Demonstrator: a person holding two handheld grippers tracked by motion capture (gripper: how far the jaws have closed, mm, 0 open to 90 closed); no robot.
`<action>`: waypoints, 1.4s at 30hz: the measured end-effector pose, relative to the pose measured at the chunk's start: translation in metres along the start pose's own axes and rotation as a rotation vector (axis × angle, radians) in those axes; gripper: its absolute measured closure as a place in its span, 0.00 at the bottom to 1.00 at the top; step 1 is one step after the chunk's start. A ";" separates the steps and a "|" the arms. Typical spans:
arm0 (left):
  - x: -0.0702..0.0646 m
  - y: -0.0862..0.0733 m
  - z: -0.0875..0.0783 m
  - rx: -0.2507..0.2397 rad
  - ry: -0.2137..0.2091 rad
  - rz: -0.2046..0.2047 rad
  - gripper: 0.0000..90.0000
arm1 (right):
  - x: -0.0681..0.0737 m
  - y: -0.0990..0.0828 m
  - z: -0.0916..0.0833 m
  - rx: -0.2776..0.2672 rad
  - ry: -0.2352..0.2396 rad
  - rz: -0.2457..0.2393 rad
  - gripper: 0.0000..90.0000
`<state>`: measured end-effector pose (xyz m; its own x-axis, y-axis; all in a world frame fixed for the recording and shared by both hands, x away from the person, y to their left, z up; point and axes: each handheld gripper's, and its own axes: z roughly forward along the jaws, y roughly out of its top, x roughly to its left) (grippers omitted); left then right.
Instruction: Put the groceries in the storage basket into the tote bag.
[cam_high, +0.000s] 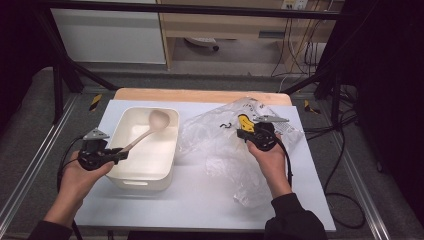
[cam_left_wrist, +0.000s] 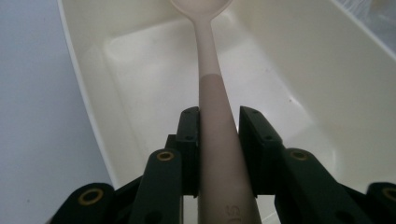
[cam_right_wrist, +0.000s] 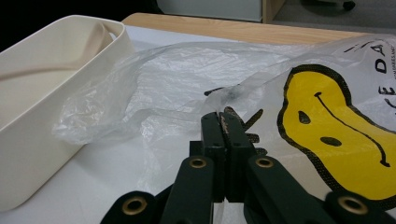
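The pale pink spoon (cam_left_wrist: 210, 93) has its darker handle end between the left gripper's (cam_left_wrist: 217, 128) jaws and slants away from them, bowl raised over the far end of the cream rectangular tub (cam_high: 167, 150). The crumpled clear plastic bag (cam_right_wrist: 187, 84), printed with a yellow smiley face, is pinched by a fold in the right gripper's (cam_right_wrist: 223, 123) closed jaws and spreads beyond them, just beside the tub.

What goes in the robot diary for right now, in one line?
left gripper: shut on spoon | spoon: over tub | right gripper: shut on plastic bag
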<state>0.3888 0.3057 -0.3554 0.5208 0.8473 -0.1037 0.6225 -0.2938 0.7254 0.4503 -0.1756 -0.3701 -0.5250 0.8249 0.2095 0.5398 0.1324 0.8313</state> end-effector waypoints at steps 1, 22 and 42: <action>-0.001 0.003 -0.004 -0.009 -0.009 0.013 0.78 | 0.001 0.000 0.000 0.002 0.006 0.002 1.00; -0.019 0.023 -0.040 -0.058 -0.133 0.119 0.78 | 0.033 0.032 -0.005 0.107 0.016 -0.091 1.00; -0.049 0.021 -0.043 -0.002 -0.242 0.210 0.78 | 0.032 0.040 -0.001 0.135 0.076 -0.089 1.00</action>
<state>0.3510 0.2767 -0.3058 0.7616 0.6386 -0.1101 0.4856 -0.4500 0.7495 0.4542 -0.1442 -0.3300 -0.6203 0.7632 0.1808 0.5699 0.2802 0.7725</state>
